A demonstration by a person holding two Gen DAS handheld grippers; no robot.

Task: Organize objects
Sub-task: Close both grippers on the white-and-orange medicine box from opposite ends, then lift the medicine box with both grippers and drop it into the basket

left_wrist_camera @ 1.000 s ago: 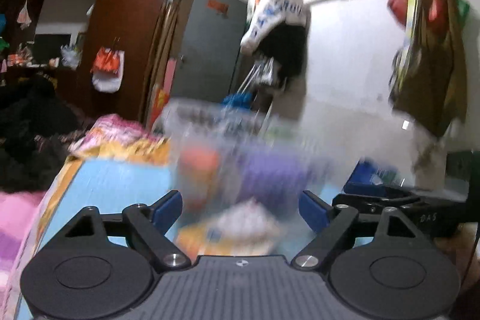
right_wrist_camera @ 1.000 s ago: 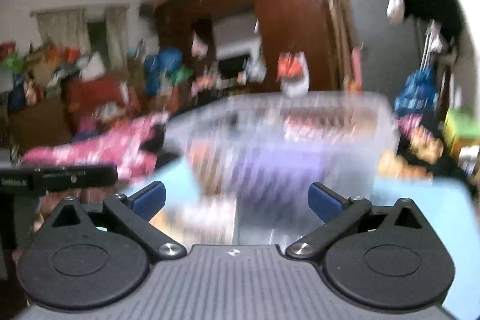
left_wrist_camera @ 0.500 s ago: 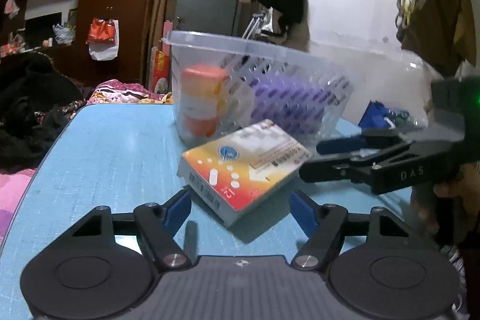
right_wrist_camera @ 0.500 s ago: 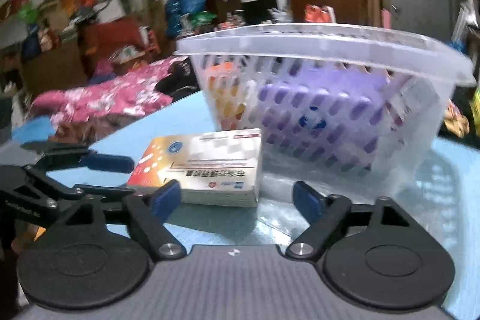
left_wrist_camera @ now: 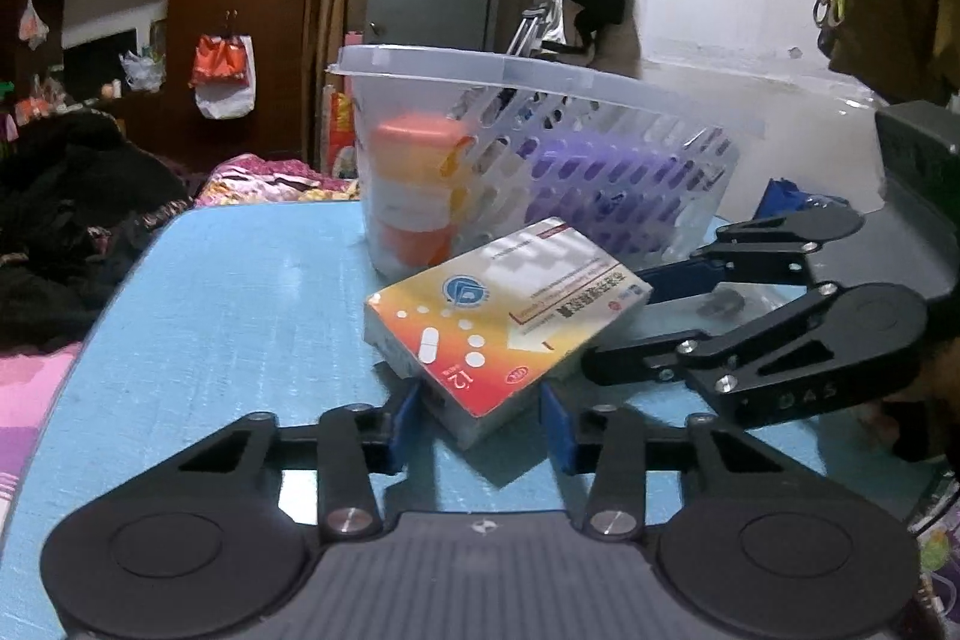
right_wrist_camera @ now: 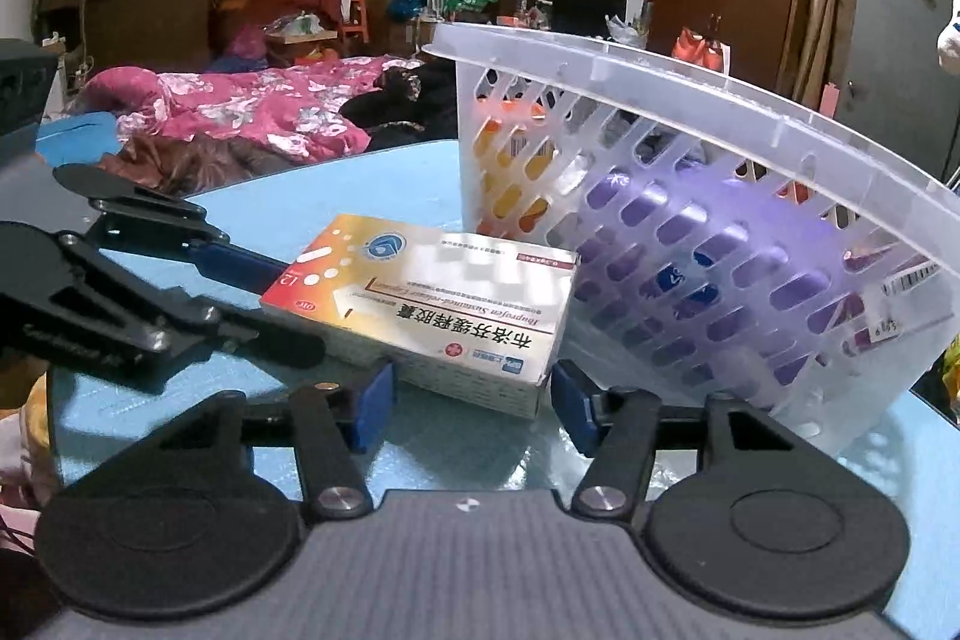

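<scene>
Blue tabletop [left_wrist_camera: 228, 292] fills the left wrist view: the box [left_wrist_camera: 504, 322] lies flat at 12 o'clock from the left gripper [left_wrist_camera: 480, 427], long axis toward 1 o'clock, near corner between the spread jaws, basket [left_wrist_camera: 540, 70] behind. Right wrist view: the box [right_wrist_camera: 432, 304] sits at 12 o'clock, its end between the right gripper's [right_wrist_camera: 471, 403] spread jaws, untouched; both seem equally near.

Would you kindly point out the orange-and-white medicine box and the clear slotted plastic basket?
orange-and-white medicine box [left_wrist_camera: 510, 316], left wrist view, printed top face.
clear slotted plastic basket [right_wrist_camera: 690, 97], right wrist view, upper rim.
</scene>
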